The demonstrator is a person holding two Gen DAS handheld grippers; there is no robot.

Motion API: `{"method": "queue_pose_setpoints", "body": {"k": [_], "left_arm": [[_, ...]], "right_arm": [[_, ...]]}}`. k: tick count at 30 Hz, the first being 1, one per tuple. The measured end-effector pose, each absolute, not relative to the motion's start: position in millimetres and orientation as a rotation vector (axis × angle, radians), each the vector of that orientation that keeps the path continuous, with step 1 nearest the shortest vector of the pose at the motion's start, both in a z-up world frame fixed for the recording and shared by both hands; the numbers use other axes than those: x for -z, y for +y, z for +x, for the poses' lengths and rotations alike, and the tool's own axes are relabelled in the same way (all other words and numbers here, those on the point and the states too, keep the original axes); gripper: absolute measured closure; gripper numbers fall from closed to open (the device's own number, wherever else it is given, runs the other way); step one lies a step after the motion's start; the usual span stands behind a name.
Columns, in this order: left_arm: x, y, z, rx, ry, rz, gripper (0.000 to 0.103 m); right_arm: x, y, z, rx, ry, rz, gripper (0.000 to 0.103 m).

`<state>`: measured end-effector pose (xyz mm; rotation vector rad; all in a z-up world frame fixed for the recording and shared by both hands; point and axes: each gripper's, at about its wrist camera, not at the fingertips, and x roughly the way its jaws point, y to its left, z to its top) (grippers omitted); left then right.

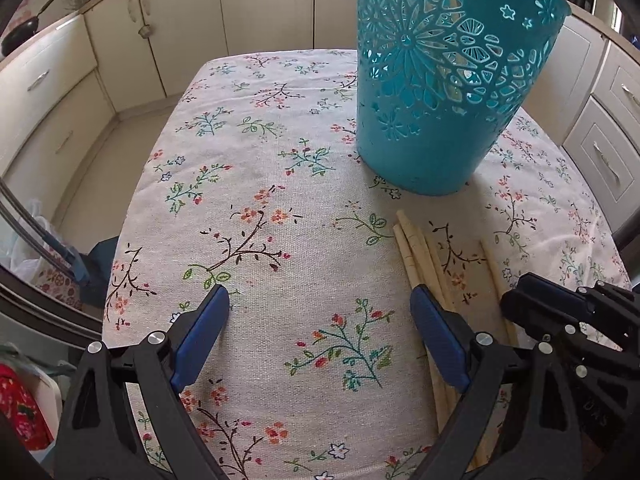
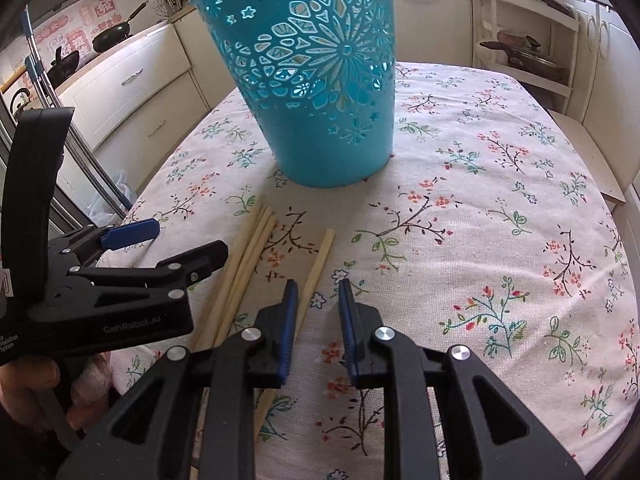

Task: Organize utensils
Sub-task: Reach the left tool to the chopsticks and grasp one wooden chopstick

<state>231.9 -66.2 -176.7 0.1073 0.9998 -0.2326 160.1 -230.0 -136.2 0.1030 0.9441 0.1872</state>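
Left tongs [image 1: 320, 300] gape, right tongs [image 2: 318, 286] narrowly parted — both empty, hiding chopsticks' [image 2: 256, 240] near ends.

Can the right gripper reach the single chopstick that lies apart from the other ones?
Probably yes. The right gripper is open, and the lone chopstick lies bare on the tablecloth just beside its left finger; nothing covers it.
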Motion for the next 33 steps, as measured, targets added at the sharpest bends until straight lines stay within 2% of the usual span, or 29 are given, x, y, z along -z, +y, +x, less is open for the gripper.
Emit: {"method": "queue_pose_setpoints", "body": {"k": [20,24,26,28,29,31,33], "left_arm": [[179.8,-76.2,238.2,0.226,1.012,0.154,0.016],[178.5,-81.7,243.1,0.289,1.004,0.187,0.031],[176.8,-83.9,245.7,0.325,1.008,0.202,0.040],[174.3,-85.1,249.4,0.359,1.015,0.214,0.057],[173.8,-85.6,250.9,0.371,1.021,0.218,0.061],[172.6,-85.0,254.9,0.392,1.036,0.217,0.079],[171.8,-83.1,260.4,0.422,1.058,0.209,0.086]], "right_arm": [[136.0,-226.6,162.4,-0.182,0.928,0.038,0.082],[135.2,-220.5,167.9,-0.165,0.930,-0.071,0.089],[135.1,-222.4,172.0,-0.146,0.933,-0.100,0.089],[134.7,-227.8,176.1,-0.132,0.938,-0.097,0.089],[134.7,-231.2,177.5,-0.131,0.940,-0.080,0.087],[134.5,-236.2,177.1,-0.147,0.942,-0.032,0.083],[134.9,-236.5,176.2,-0.157,0.940,-0.013,0.078]]}}
